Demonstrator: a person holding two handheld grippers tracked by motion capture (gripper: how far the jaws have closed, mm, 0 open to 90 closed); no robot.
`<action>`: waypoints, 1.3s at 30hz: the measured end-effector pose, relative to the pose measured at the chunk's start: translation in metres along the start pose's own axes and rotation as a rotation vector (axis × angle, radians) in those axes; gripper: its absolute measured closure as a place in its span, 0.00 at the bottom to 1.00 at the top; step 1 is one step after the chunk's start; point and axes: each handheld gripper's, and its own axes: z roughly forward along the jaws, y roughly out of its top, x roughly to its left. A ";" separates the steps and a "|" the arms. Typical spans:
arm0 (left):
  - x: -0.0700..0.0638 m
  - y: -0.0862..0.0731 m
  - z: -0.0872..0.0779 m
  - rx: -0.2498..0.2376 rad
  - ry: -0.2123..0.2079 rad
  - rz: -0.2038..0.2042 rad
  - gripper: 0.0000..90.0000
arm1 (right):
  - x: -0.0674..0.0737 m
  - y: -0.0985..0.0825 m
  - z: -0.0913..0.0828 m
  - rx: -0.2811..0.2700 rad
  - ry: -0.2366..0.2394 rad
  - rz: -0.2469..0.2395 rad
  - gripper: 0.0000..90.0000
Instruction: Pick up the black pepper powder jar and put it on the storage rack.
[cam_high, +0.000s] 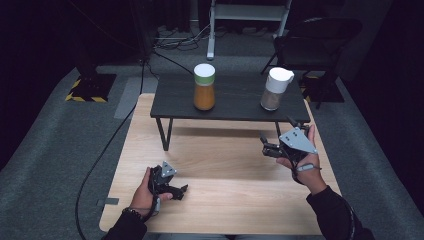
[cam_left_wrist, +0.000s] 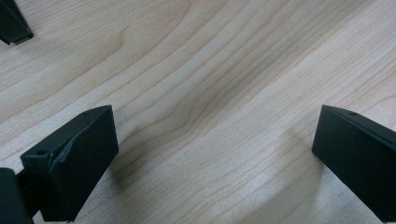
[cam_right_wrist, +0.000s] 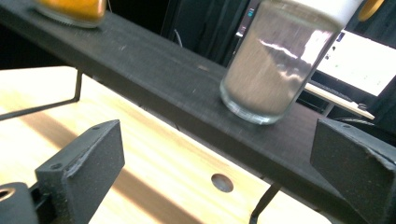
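My right gripper (cam_high: 270, 148) has its jaws wide open and points at the grey jar (cam_high: 275, 89), which stands on the black shelf (cam_high: 235, 102) just beyond. I should approach level and centre the jar. My left gripper (cam_high: 175, 189) rests open on the desk (cam_high: 225, 155).

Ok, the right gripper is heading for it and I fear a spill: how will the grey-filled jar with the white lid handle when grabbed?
The jar looks like clear glass, so probably slick and breakable. Nearly full of grey powder, it is likely heavy for its size. Taller than wide, it might tip if pushed near the lid.
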 end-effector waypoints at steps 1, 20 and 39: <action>0.000 0.000 0.000 0.000 0.000 0.000 0.00 | 0.001 -0.002 -0.001 0.004 0.005 -0.002 0.03; 0.000 0.000 0.000 0.000 0.000 0.000 0.00 | 0.017 -0.036 -0.009 0.091 0.084 -0.037 0.03; 0.000 0.000 0.000 0.000 0.000 0.000 0.00 | 0.026 -0.054 -0.016 0.163 0.161 -0.071 0.03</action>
